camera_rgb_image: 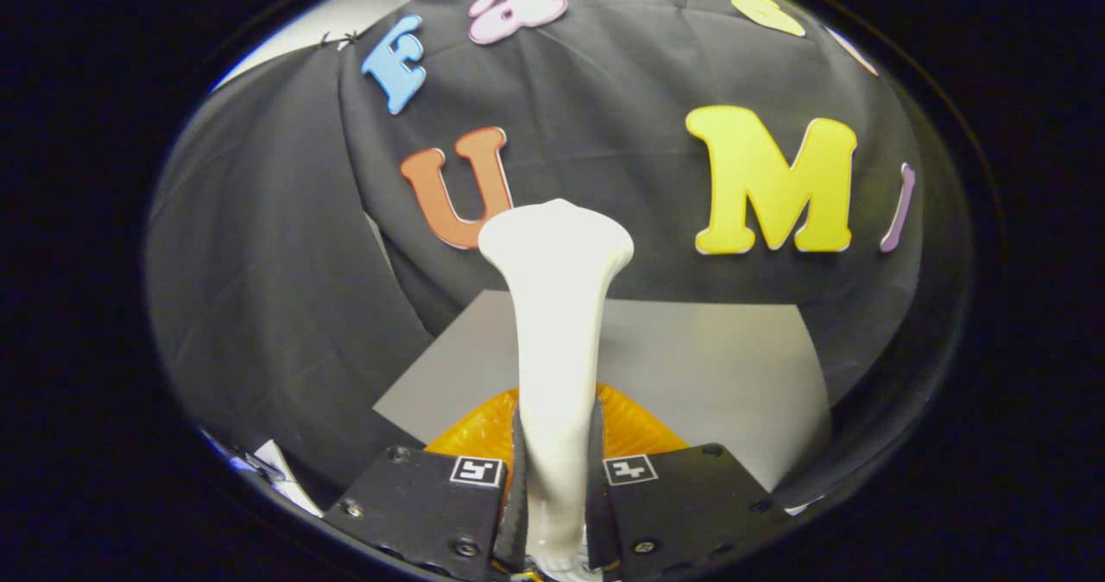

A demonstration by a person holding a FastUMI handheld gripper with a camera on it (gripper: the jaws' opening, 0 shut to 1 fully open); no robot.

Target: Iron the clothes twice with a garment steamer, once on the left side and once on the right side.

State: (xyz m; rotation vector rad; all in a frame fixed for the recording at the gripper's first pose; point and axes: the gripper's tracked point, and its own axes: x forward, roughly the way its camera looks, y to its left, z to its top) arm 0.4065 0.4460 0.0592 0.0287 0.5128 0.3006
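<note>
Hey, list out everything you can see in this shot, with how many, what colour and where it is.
garment steamer: one, white, held upright between the fingers, its flared head reaching up in front of the booth wall
orange part: one, translucent orange, just ahead of the fingers, behind the steamer's handle; cannot tell what it belongs to
table: one, grey, beyond the fingers, running back to the wall
booth wall: one, black cloth, behind the table
paper: one piece, white, beside the fingers at the foot of the wall; too small to tell more
gripper: one, both fingers pressed on the steamer's handle
</note>
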